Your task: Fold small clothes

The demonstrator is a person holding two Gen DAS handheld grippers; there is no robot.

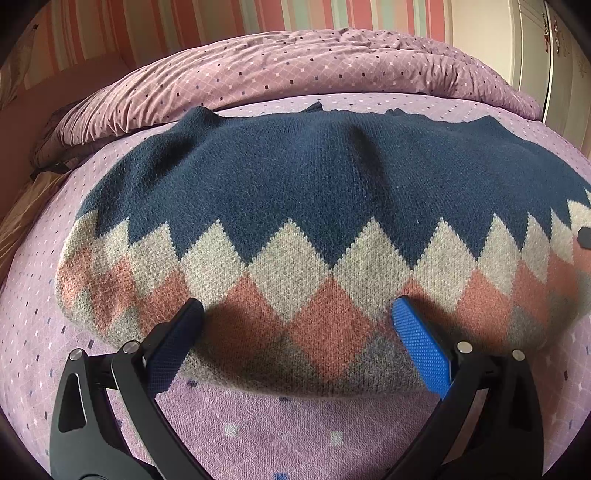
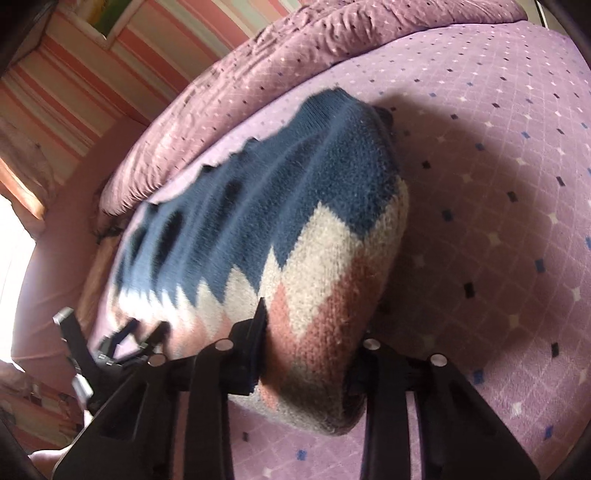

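A knitted sweater [image 1: 314,192], navy with grey and salmon diamonds along its near edge, lies folded on the purple bedspread [image 1: 258,435]. My left gripper [image 1: 297,314] is open, its blue-padded fingers [image 1: 417,343] resting over the sweater's near folded edge with nothing held between them. In the right wrist view my right gripper [image 2: 314,350] is open around the sweater's [image 2: 295,206] near right corner; the thick fold bulges between the two black fingers [image 2: 251,347], whose pads are hidden. The left gripper [image 2: 125,343] shows blurred at the left there.
A bunched purple duvet [image 1: 295,70] lies across the far side of the bed. A striped wall [image 1: 221,22] stands behind and a white cabinet [image 1: 546,59] at the right. The bed's left edge drops off beside brown fabric [image 1: 26,206].
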